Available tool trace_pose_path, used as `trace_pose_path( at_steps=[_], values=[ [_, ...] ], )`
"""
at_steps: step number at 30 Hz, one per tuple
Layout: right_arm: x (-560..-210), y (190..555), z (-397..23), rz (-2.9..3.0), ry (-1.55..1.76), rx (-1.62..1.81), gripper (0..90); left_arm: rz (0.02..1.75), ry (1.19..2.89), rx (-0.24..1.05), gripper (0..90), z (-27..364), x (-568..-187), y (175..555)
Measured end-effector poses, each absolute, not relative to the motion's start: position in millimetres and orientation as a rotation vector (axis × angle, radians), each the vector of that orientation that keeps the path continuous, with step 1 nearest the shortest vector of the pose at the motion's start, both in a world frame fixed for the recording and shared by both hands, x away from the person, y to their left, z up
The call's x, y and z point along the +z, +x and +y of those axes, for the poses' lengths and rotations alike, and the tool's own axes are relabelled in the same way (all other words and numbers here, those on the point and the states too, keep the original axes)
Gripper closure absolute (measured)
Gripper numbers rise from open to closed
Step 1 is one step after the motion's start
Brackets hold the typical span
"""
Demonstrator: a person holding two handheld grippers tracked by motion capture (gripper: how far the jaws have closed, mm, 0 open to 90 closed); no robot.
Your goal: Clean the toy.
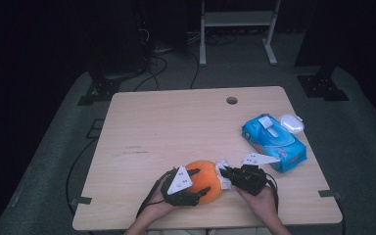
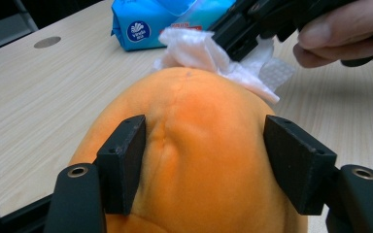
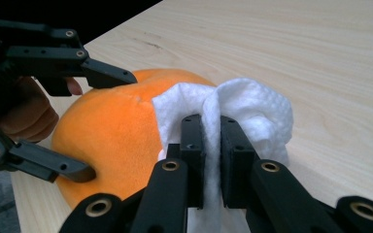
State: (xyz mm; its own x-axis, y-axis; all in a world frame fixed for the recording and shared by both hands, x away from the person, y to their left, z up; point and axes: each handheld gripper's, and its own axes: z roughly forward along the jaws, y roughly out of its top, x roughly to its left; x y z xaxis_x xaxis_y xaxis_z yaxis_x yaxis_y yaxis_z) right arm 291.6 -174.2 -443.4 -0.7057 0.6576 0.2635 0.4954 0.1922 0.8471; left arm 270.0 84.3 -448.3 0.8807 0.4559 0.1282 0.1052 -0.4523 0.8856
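Two grippers worked low in the high view, centre bottom. The left gripper [image 1: 192, 186] straddled an orange fruit [image 1: 204, 180]; in the left gripper view the fruit [image 2: 194, 145] sat between the pads, left pad against the skin, right pad showing a sliver of gap, so a firm squeeze could not be told. The right gripper [image 1: 223, 175] was clamped tight on a white wipe [image 3: 233, 109], which touched the fruit's right side. The fruit lay on the table near its bottom edge, long axis roughly left-right in the high view, though it looked nearly round. A blue wipes pack [image 1: 273, 142] lay right of centre, well apart, with a white lid [image 1: 292, 122] beside it. The light wood table [image 1: 176, 122] had a cable hole [image 1: 231, 100] near its top edge. The room was dark, with grey floor, cables and a metal stand [image 1: 237, 29] at the top.
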Motion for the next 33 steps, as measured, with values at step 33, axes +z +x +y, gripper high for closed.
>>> trace_pose_path(
  at_steps=[33],
  values=[
    [-434.5, 289.4, -176.3, 2.256, 1.048, 1.484, 81.6, 0.554, 1.927, 0.239, 15.6, 108.5, -441.4, 290.9]
  ],
)
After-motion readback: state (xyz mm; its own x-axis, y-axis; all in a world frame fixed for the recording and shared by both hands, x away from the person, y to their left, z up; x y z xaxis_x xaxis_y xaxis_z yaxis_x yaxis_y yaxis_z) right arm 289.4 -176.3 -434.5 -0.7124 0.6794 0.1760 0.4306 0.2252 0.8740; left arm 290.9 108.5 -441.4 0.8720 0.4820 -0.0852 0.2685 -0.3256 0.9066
